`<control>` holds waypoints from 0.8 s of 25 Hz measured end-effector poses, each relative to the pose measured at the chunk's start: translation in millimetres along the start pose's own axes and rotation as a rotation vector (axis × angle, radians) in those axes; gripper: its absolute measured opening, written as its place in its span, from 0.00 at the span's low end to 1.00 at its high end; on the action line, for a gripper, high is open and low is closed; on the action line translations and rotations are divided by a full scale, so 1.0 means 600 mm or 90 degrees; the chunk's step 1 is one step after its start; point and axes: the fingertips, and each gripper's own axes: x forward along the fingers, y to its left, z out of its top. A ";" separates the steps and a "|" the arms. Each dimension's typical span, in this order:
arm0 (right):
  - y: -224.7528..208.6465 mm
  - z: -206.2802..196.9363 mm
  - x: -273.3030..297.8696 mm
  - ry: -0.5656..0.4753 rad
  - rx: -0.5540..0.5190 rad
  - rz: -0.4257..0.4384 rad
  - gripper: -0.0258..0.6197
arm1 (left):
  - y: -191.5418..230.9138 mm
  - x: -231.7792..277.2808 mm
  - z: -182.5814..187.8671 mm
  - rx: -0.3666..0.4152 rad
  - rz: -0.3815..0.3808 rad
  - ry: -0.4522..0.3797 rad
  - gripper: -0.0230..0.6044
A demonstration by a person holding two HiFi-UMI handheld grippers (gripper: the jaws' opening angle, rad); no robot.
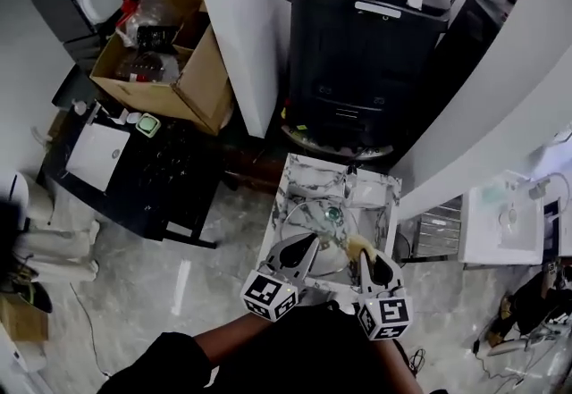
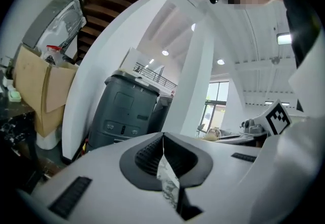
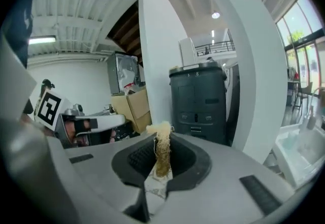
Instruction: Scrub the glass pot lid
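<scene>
The glass pot lid [image 1: 315, 221] lies flat on a small marble-patterned table [image 1: 382, 197], its knob [image 1: 333, 214] near the middle. My left gripper [image 1: 307, 245] hovers over the lid's near edge; in the left gripper view its jaws [image 2: 162, 139] are pressed together with nothing showing between them. My right gripper [image 1: 362, 251] is just to the right, shut on a tan fibrous scrubber [image 1: 357, 245]. The scrubber [image 3: 162, 149] sticks up between the right gripper's [image 3: 162, 136] jaws. The lid does not show in either gripper view.
Behind the table stands a big black bin-like machine [image 1: 366, 35]. A white pillar [image 1: 241, 26] and an open cardboard box [image 1: 170, 57] are at the back left, above a low black table [image 1: 134, 164]. A white sink unit [image 1: 505, 222] stands at the right.
</scene>
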 end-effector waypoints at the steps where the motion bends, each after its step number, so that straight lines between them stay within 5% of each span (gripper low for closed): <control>1: -0.007 0.011 -0.010 -0.011 -0.013 0.003 0.13 | -0.016 0.011 0.012 0.005 -0.006 -0.008 0.06; 12: -0.109 0.061 -0.057 -0.073 -0.039 0.011 0.13 | -0.130 0.099 0.047 0.053 0.008 -0.052 0.06; 20: -0.054 0.055 -0.037 -0.080 -0.016 0.063 0.13 | -0.125 0.074 0.022 0.067 -0.015 -0.018 0.06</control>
